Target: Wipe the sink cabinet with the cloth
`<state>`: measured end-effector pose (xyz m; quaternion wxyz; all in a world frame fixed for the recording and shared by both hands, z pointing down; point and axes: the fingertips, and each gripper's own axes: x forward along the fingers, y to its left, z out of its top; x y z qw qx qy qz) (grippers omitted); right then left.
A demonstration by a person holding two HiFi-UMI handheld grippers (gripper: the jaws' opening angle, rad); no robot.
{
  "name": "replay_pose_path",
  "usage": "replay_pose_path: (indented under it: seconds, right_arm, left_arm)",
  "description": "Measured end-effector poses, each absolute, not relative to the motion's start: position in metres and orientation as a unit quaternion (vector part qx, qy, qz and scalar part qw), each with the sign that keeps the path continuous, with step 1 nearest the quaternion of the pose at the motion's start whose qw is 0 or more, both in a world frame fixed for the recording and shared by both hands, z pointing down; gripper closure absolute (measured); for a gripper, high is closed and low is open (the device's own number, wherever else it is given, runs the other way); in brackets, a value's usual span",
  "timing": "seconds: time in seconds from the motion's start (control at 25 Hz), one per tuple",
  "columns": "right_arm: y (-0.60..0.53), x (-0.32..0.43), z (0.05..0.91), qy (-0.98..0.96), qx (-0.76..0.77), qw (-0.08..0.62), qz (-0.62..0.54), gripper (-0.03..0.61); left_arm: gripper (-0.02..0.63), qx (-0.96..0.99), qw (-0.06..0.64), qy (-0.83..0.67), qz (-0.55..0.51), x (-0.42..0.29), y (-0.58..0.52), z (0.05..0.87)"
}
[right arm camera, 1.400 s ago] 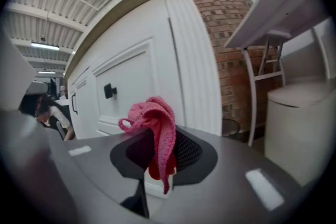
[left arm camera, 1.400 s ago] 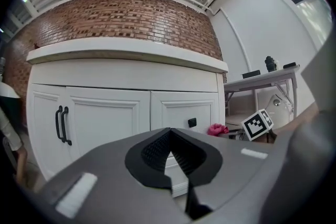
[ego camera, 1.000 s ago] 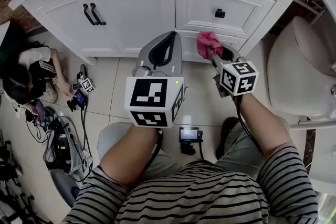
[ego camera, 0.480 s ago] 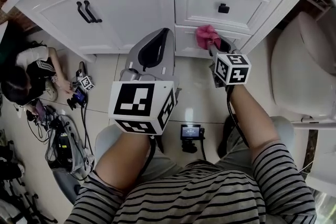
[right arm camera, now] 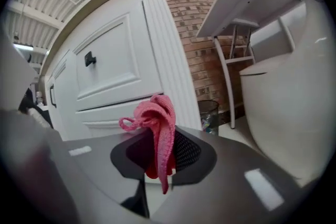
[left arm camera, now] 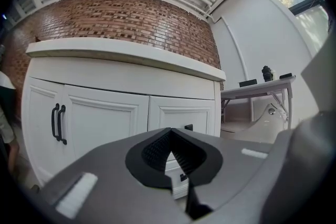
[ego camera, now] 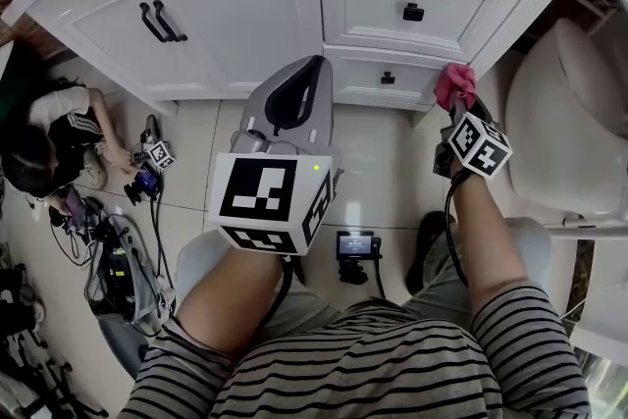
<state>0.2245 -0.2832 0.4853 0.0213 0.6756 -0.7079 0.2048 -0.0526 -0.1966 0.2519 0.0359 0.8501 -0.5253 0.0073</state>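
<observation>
Pink cloth (right arm camera: 156, 123), bunched and pinched between the jaws of the right gripper (right arm camera: 157, 157), one fold standing up above the pads, a tail hanging down between them. Held low at the foot of the fluted corner post (ego camera: 496, 20) on the right end of the white sink cabinet (ego camera: 235, 5), just right of the lower drawer (ego camera: 368, 74); contact with the wood not clear from either view. Above that, the upper drawer (ego camera: 451, 0) with its black knob (ego camera: 413, 12); further left, two doors with paired black handles (ego camera: 157, 22). Left gripper (ego camera: 299, 83) up before the middle of the cabinet and short of it, jaws pressed together at the tips, nothing between them. Right of the cloth, a white toilet (ego camera: 559, 113) and, by the brick wall, a mesh wastebasket (right arm camera: 209, 112). Far left on the tiled floor (ego camera: 383, 162), a person (ego camera: 49, 142) sitting among cables.
</observation>
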Motion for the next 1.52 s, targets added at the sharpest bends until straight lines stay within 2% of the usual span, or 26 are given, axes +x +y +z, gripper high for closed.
replay_pose_path:
  seconds: [0.2,0.36,0.48,0.64,1.0,1.08,1.16,1.32,1.52]
  right_arm:
    - [-0.268,0.103,0.542,-0.791,0.570,0.072,0.212,0.505]
    - [-0.262,0.005,0.555,-0.859,0.470,0.083,0.185,0.505]
    - [-0.285,-0.029,0.561,-0.873,0.450,0.101,0.157,0.505]
    - [-0.316,-0.006,0.587,-0.845,0.496,0.136,0.150,0.505]
    - [-0.323,0.174,0.608,-0.762,0.600,0.175,0.169,0.495]
    - [-0.318,0.199,0.603,-0.744,0.617,0.193,0.170,0.466]
    - [-0.306,0.214,0.597,-0.722,0.636,0.207,0.180,0.492]
    - [-0.289,0.218,0.538,-0.703,0.656,0.159,0.224,0.498]
    - [-0.258,0.192,0.436,-0.726,0.613,0.102,0.295,0.499]
  left_arm:
    - [0.621,0.852,0.042,-0.522,-0.006,-0.055,-0.194,0.247]
    - [0.621,0.855,0.051,-0.516,-0.005,-0.056,-0.191,0.244]
    - [0.621,0.855,0.052,-0.516,-0.006,-0.059,-0.191,0.244]
    - [0.621,0.850,0.056,-0.523,0.004,-0.066,-0.196,0.252]
    - [0.621,0.845,0.053,-0.532,0.009,-0.068,-0.213,0.251]
    - [0.621,0.844,0.049,-0.533,0.016,-0.067,-0.213,0.252]
    - [0.621,0.843,0.041,-0.536,0.019,-0.068,-0.210,0.252]
    - [0.621,0.844,0.025,-0.536,0.026,-0.064,-0.211,0.250]
    - [0.621,0.846,0.011,-0.532,0.043,-0.050,-0.209,0.252]
